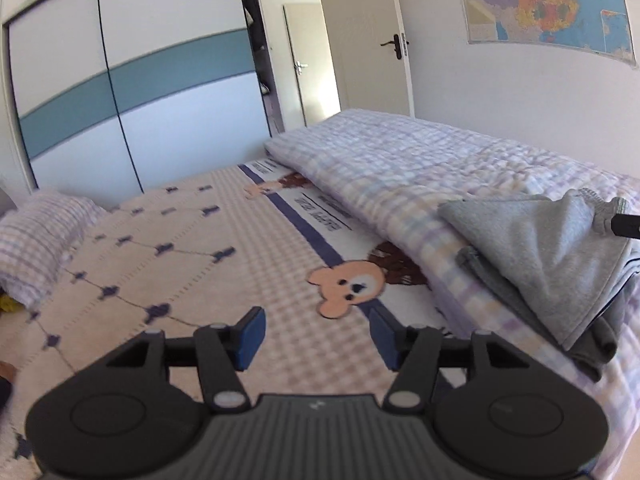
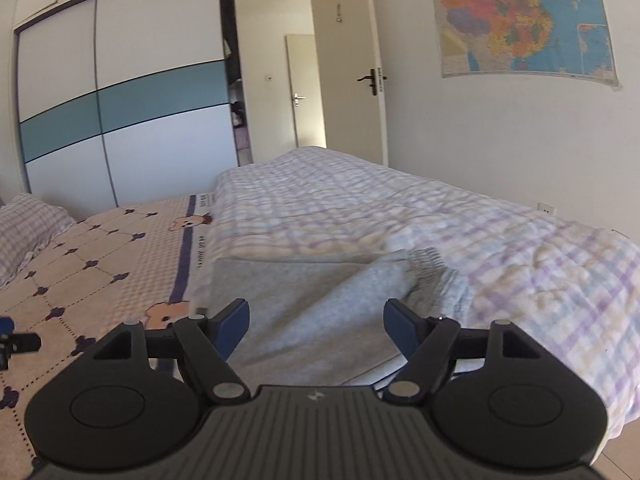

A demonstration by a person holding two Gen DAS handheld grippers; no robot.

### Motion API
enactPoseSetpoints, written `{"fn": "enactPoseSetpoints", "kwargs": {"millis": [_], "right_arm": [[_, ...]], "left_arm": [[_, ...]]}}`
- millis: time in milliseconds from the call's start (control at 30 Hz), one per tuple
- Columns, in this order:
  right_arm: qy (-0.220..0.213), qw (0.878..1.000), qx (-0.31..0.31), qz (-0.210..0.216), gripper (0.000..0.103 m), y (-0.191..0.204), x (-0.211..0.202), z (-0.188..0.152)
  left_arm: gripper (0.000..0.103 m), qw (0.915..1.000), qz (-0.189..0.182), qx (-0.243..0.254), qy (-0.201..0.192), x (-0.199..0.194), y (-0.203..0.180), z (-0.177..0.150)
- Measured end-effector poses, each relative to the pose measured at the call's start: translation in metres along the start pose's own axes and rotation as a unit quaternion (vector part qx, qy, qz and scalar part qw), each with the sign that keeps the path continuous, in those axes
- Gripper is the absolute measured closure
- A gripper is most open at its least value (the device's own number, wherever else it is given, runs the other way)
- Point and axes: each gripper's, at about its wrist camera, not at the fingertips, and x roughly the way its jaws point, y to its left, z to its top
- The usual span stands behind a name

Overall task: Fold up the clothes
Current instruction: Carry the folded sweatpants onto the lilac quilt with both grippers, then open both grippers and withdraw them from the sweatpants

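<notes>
A folded grey garment (image 1: 536,256) lies on the near end of the checked quilt, with a ribbed cuff sticking out at its far side. In the right wrist view the same grey garment (image 2: 316,292) lies just beyond my right gripper (image 2: 316,326), which stands open, its blue pads apart and pressing on nothing. My left gripper (image 1: 316,336) is open too, hovering over the bear-print sheet (image 1: 200,264) to the left of the garment with nothing between its fingers. A dark tip of the right gripper (image 1: 626,226) shows at the garment's far right corner.
A lilac checked quilt (image 2: 400,208) covers the right half of the bed. A checked pillow (image 1: 36,236) lies at the far left. Behind the bed stand a sliding wardrobe (image 1: 132,92), an open door (image 2: 352,72) and a wall map (image 2: 524,20).
</notes>
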Motion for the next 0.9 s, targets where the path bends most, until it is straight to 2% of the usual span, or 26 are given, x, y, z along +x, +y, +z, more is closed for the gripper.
{"fn": "enactPoseSetpoints", "kwargs": {"millis": [167,333,400,433,467,533,600,667,767,900], "right_arm": [[0.007,0.999,-0.01,0.052,0.025,0.047,-0.027,-0.005],[0.026,0.995,0.003,0.096,0.025,0.094,-0.036,-0.007],[0.033,0.993,0.001,0.112,0.025,0.113,-0.036,-0.007],[0.036,0.992,0.001,0.121,0.024,0.124,-0.036,-0.007],[0.039,0.991,0.001,0.131,0.024,0.136,-0.037,-0.009],[0.052,0.987,0.001,0.151,0.019,0.158,-0.034,-0.016],[0.069,0.983,-0.008,0.168,0.019,0.181,-0.028,-0.03],[0.093,0.979,-0.024,0.177,0.019,0.205,-0.017,-0.054],[0.131,0.971,-0.058,0.191,0.019,0.239,-0.001,-0.098],[0.174,0.962,-0.109,0.181,0.019,0.276,0.025,-0.159]], "left_arm": [[0.044,0.9958,0.08,0.03,-0.034,-0.066,0.073,0.012],[0.041,0.982,0.174,0.056,-0.046,-0.122,0.157,0.021],[0.036,0.9754,0.207,0.06,-0.046,-0.143,0.194,0.023],[0.029,0.9729,0.219,0.058,-0.046,-0.154,0.213,0.023],[0.021,0.9722,0.225,0.046,-0.046,-0.162,0.231,0.019],[0.019,0.9709,0.235,0.012,-0.043,-0.172,0.264,0.005],[0.019,0.9703,0.237,-0.039,-0.026,-0.166,0.288,-0.022],[0.019,0.9729,0.218,-0.076,0.006,-0.139,0.297,-0.062],[0.019,0.9746,0.192,-0.097,0.062,-0.085,0.288,-0.129],[0.019,0.9751,0.137,-0.148,0.093,-0.023,0.27,-0.194]]}}
